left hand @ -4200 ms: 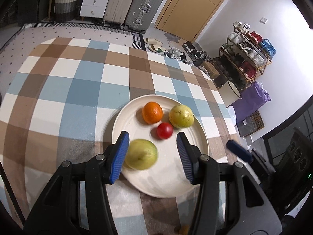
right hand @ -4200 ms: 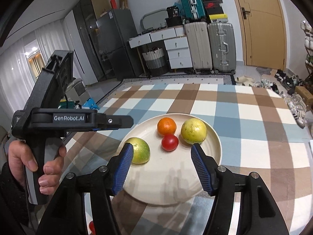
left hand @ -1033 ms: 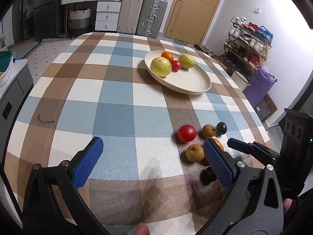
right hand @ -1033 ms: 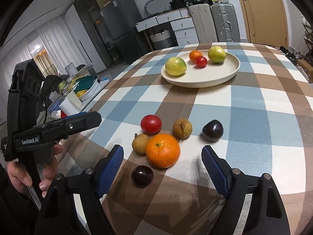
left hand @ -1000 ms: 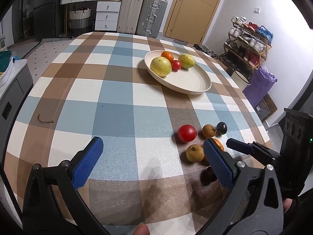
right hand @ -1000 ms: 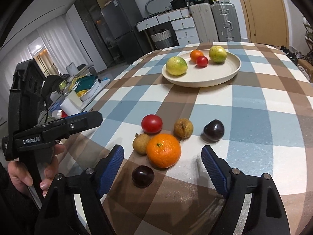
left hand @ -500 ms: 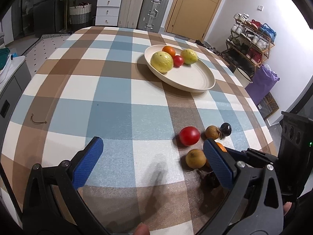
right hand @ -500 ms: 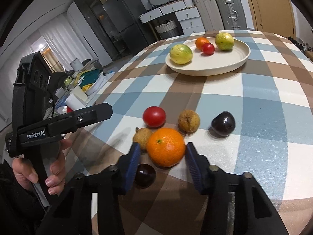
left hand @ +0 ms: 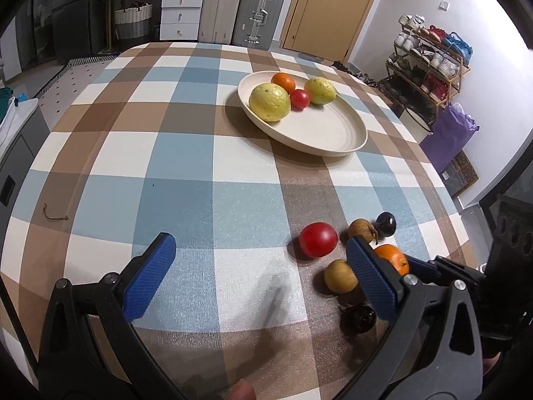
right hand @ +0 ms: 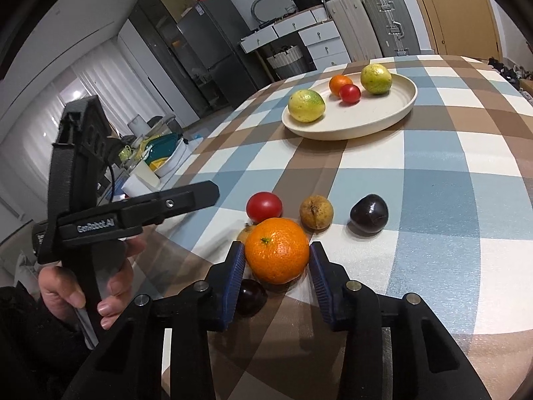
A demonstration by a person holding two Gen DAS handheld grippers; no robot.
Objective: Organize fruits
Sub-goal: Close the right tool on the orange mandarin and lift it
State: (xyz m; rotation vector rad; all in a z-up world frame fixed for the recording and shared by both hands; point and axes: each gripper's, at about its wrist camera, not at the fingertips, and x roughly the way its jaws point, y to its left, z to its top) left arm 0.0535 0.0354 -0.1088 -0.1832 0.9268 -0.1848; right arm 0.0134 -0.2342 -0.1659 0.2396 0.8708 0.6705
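My right gripper (right hand: 277,260) is shut on an orange (right hand: 277,250) that rests on the checked tablecloth. Around it lie a red tomato (right hand: 264,205), a brown fruit (right hand: 316,212), a dark plum (right hand: 369,214), another dark plum (right hand: 250,297) and a second brown fruit partly hidden behind the orange. A cream plate (right hand: 366,123) farther back holds two yellow-green fruits, a small orange and a small tomato. My left gripper (left hand: 256,276) is open and empty above the cloth, left of the loose fruits; the tomato (left hand: 317,239) and the plate (left hand: 333,133) show there too.
The round table's edge curves close on the right and near side. Suitcases, drawers and a door stand behind the table. A shoe rack (left hand: 429,63) is at the right. A small cord (left hand: 55,213) lies on the cloth at the left.
My right gripper moved down onto the orange and its jaws closed from wide open to grip it. My left gripper drifted slightly forward and stayed open.
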